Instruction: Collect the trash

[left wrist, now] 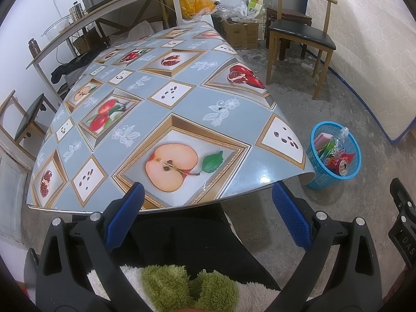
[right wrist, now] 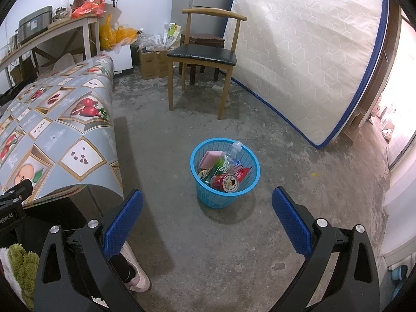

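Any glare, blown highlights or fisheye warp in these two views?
Left wrist: glare patch on the tablecloth near its corner, table edges bowed. Right wrist: doorway at right blown out pink-white, mattress edge curved, basket sharp with a soft shadow.

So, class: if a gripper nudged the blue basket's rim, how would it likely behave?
The blue basket looks like thin mesh plastic, so probably light and apt to slide on the concrete. Its base is narrower than its rim, so it might tip. The can inside may roll.
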Motion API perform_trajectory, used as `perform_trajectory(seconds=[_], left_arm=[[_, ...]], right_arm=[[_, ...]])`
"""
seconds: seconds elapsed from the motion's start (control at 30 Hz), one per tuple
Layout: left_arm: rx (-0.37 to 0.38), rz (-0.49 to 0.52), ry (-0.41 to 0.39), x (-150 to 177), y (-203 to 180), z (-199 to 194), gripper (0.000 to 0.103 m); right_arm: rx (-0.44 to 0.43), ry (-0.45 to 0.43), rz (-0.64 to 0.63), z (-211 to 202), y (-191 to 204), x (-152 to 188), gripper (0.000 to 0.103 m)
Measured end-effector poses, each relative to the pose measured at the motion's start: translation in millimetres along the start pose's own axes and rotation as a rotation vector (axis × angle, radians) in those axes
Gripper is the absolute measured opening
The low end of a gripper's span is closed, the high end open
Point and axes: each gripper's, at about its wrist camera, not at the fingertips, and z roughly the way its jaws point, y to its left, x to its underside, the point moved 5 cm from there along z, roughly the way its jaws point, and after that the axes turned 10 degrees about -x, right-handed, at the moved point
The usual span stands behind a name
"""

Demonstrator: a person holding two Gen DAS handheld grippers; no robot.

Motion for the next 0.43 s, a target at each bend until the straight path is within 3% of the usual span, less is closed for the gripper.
perform_trajectory(seconds=[0.43], left_arm=[[0.000,0.000,0.001,0.8,-0.1,-0.2,0.094]], right_arm=[[-0.001,0.001,0.000,-0.8,-0.2,0.8,0.097]])
